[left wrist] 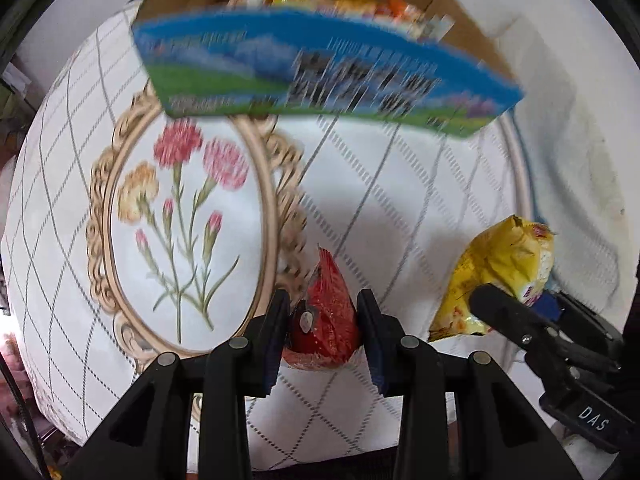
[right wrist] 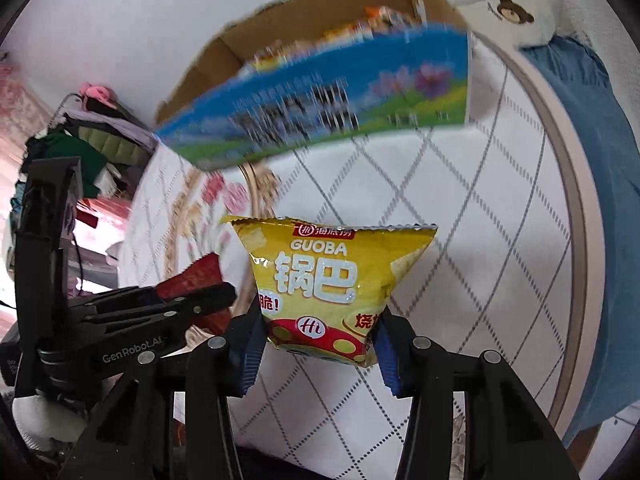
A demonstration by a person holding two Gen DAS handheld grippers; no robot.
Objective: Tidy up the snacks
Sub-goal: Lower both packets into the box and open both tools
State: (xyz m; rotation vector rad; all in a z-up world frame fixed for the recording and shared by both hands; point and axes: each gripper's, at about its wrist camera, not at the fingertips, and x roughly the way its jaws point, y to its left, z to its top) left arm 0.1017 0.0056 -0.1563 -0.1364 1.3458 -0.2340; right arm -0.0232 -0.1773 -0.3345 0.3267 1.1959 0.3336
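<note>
A round counter point(left wrist: 420, 208) under a white quilted cloth with a flower print carries a cardboard box point(right wrist: 304, 92) at its far side, snack packets blurred inside. Nearer, held above the cloth, the right gripper point(right wrist: 320, 336) has its fingers pinching a yellow Guoba bag point(right wrist: 332, 280). Beside it, the left gripper point(left wrist: 324, 320) has its fingers clamped on a red packet point(left wrist: 328, 316).

The packet point(left wrist: 326, 312) between the left gripper's point(left wrist: 324, 334) black fingers was red. The packet point(right wrist: 334, 288) in the right gripper point(right wrist: 320, 354) was yellow with white lettering and a red band. Ahead of both, the carton point(left wrist: 320, 68) showed blue sky over green grass, brown cardboard inside. Below, the tablecloth point(left wrist: 400, 208) was white with grey diamond lines and pink and peach flowers in a gold oval frame.
</note>
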